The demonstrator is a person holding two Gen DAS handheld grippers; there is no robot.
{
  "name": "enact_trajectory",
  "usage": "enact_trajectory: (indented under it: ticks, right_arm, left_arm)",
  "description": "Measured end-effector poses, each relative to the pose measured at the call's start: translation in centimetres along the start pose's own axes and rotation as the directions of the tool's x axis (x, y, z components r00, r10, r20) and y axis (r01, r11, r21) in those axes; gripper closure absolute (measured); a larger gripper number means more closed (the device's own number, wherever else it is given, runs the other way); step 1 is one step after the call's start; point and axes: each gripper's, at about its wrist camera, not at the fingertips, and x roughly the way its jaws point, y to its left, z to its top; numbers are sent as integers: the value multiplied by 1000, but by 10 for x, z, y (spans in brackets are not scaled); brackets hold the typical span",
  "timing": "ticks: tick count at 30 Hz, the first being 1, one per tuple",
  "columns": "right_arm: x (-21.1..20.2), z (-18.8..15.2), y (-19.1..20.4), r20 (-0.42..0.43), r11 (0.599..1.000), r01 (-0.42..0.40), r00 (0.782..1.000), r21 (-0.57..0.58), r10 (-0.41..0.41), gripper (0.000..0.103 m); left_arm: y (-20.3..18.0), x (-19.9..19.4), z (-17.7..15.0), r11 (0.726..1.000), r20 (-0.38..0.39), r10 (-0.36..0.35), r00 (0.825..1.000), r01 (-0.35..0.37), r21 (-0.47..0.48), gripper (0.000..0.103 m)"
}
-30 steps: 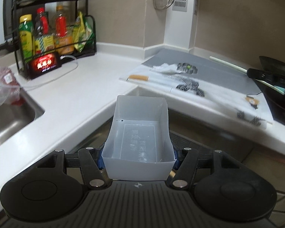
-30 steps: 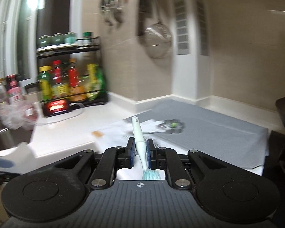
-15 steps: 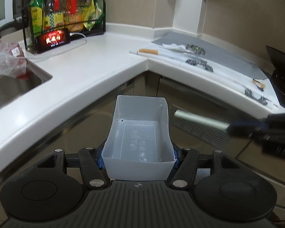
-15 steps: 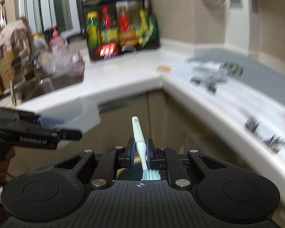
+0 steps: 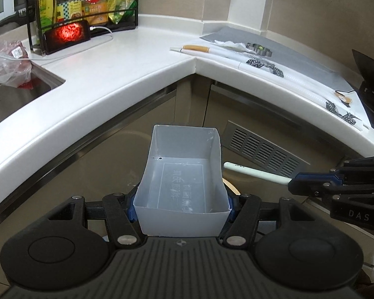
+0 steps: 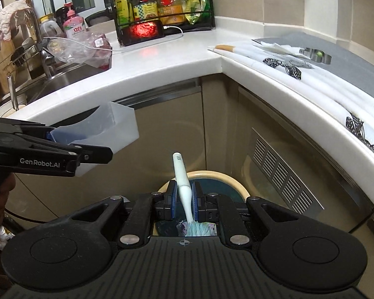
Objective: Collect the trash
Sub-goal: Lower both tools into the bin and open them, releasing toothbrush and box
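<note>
My left gripper (image 5: 182, 206) is shut on a white plastic scoop box (image 5: 182, 174), empty, held below the counter edge. In the right wrist view that box (image 6: 117, 127) hangs at the left in the left gripper (image 6: 69, 147). My right gripper (image 6: 184, 196) is shut on a small brush (image 6: 182, 179) with a pale handle pointing forward and teal bristles toward the camera. It hovers over a round cream-rimmed trash bin (image 6: 236, 179) on the floor. From the left wrist, the brush (image 5: 256, 173) sticks out of the right gripper (image 5: 294, 184) beside the box.
On the white L-shaped counter (image 5: 127, 59) lie a cigarette-like stick (image 5: 195, 48), crumpled tissue (image 5: 230, 44), a metal cutter (image 5: 259, 49) and patterned paper (image 6: 294, 69). A sink (image 6: 62, 79), plastic bag (image 6: 87, 49), bottle rack (image 6: 162, 7) and vent grille (image 6: 284, 177) surround.
Both grippers have sunk from counter height to below its edge. The right gripper swung left and down over the bin, bringing the brush beside the box. Both grips are unchanged.
</note>
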Motion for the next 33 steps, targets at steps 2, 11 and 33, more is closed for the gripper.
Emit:
enact_trajectory:
  ticks: [2,11,33]
  right_arm:
    - [4,0,-2,-11,1000,1,1000,4,-1,89]
    - [37,4,-16,-68,1000,21,997,17,-20,89]
    - [178,3,-59,-311,997,75,949,36,-60,90]
  left_arm:
    - [1,4,0,1000,-16,-2,1000,2,-2,37]
    - [-3,52,4,997,-143,-73,987,74,2,37]
    - [-21,202,0,996,-445,9,896,29,79,37]
